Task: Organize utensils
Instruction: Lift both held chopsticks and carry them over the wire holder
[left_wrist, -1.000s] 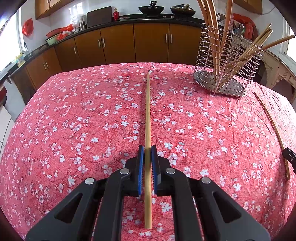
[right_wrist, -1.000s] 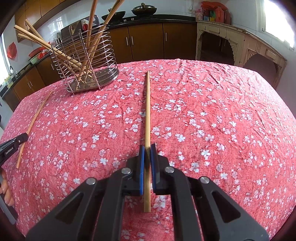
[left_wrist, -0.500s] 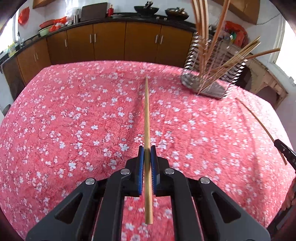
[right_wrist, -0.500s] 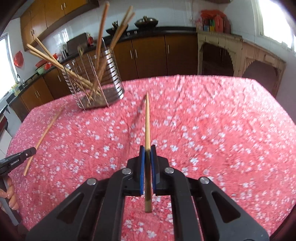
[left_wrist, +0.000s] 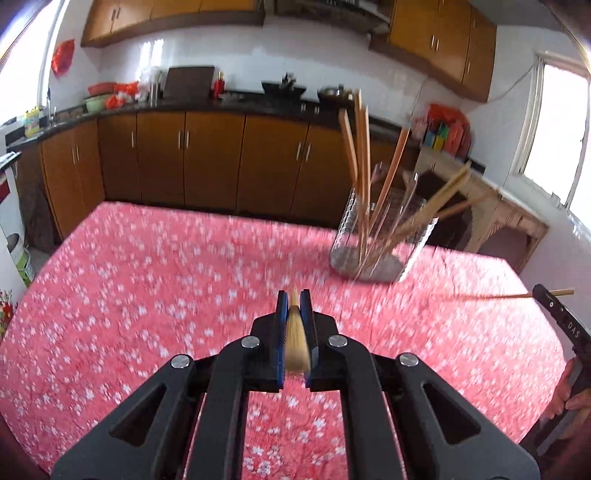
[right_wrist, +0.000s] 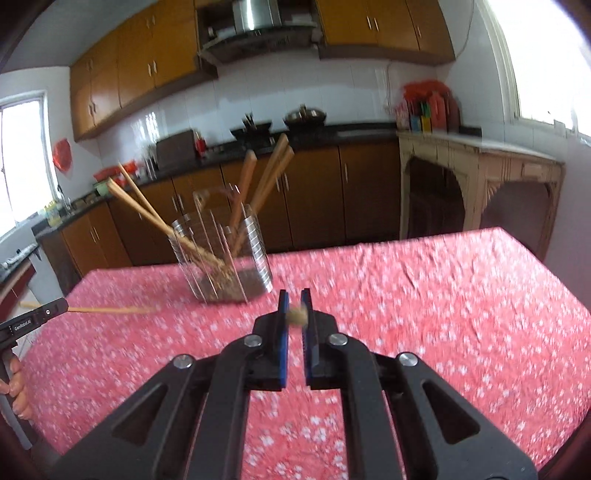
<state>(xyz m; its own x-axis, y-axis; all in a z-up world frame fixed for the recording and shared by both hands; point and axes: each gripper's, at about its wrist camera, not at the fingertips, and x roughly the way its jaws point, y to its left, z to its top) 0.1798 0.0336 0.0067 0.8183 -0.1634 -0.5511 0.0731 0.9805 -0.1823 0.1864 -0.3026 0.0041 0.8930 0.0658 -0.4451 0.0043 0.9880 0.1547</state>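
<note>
My left gripper (left_wrist: 294, 299) is shut on a wooden chopstick (left_wrist: 295, 343), held clear of the red flowered tablecloth (left_wrist: 147, 277) and seen almost end-on. My right gripper (right_wrist: 294, 295) is shut on a second chopstick (right_wrist: 297, 316), also lifted and pointing away from the camera. A wire utensil holder (left_wrist: 380, 236) with several chopsticks leaning in it stands at the far side of the table, ahead and right of the left gripper. In the right wrist view the holder (right_wrist: 221, 258) is ahead and to the left.
Each view catches the other gripper at its edge with its chopstick pointing inward (left_wrist: 491, 295) (right_wrist: 107, 310), and a hand (left_wrist: 569, 398) behind it. Brown kitchen cabinets (left_wrist: 207, 162) and a counter with pots run behind the table. A pale arched side table (right_wrist: 480, 184) stands at the right.
Both grippers have risen off the cloth with their chopsticks and tilted upward. The chopsticks, which lay flat on the table, now hang in the air, and the holder looks smaller and farther off.
</note>
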